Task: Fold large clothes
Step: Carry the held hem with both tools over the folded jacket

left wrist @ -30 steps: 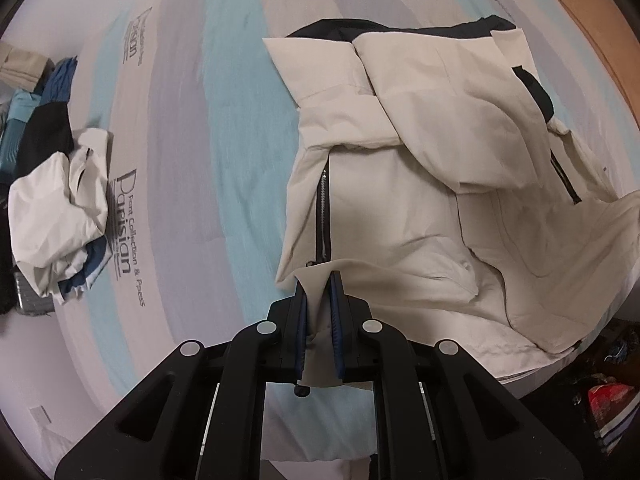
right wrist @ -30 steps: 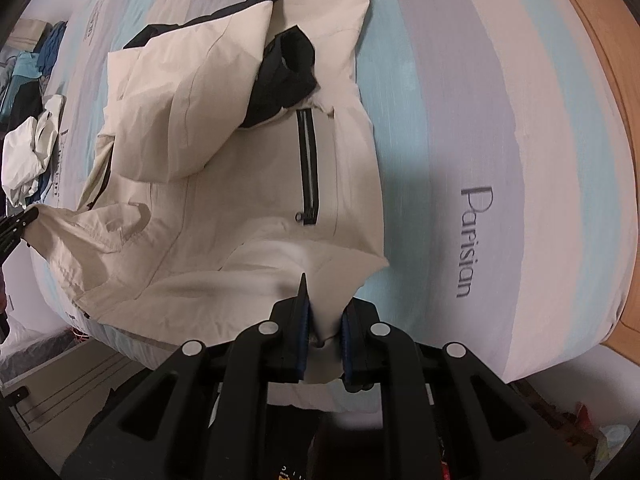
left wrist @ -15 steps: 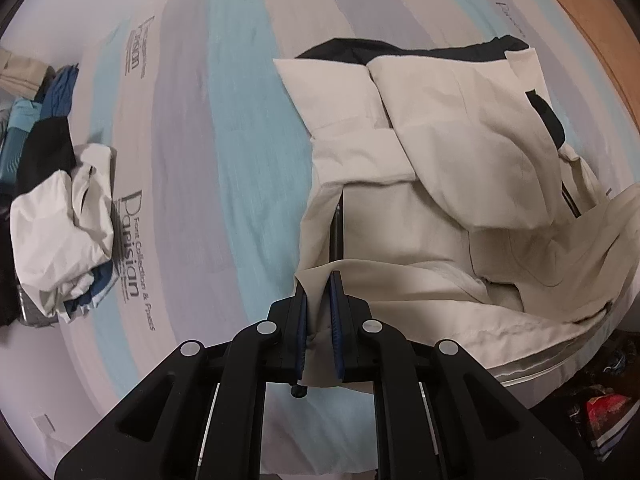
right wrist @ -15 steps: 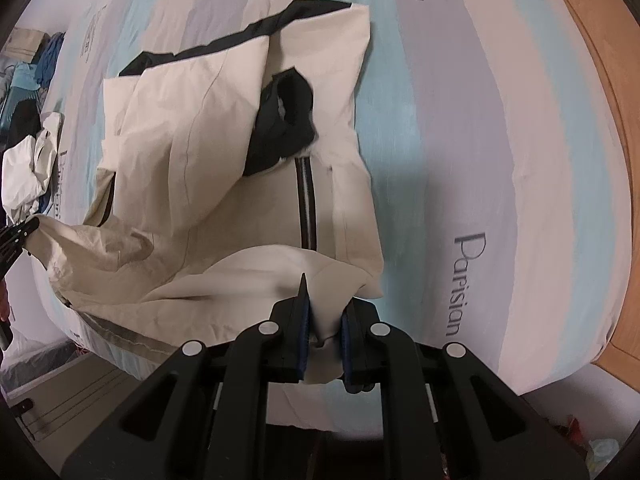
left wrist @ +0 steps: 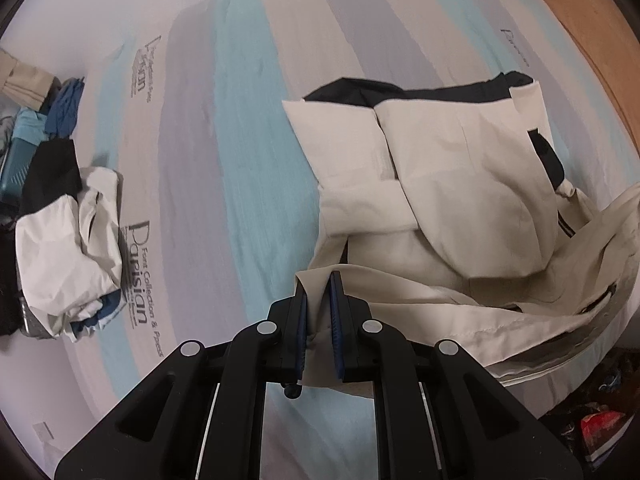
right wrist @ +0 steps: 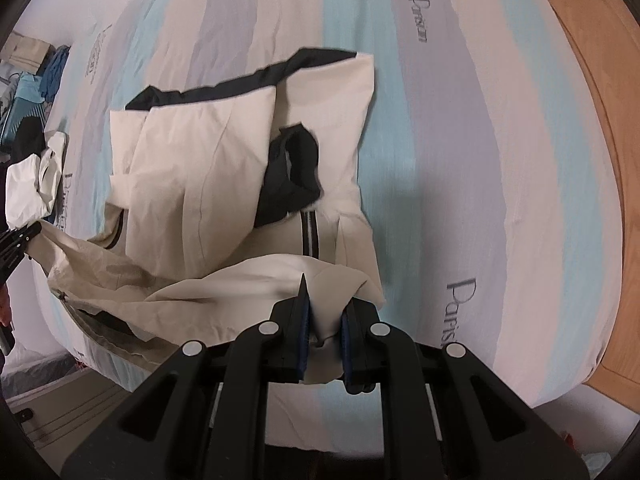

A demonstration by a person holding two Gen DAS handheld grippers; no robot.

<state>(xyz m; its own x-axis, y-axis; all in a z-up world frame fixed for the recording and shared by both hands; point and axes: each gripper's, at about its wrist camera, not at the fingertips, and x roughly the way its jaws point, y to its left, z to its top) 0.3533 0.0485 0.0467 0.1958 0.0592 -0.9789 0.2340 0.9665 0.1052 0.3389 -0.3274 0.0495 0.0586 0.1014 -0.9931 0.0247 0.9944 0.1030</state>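
Inspector: Left tongs and right tongs, both clamped on jacket hem corners, above the bed.
Assessor: Carry both corners level, hem taut, to the collar.

My right gripper points down, its blue-padded fingers clamped on the hem of the cream fabric jacket with black trim. The jacket lies on the striped blue, grey and beige bed sheet. At nine o'clock, the left gripper holds the opposite corner.
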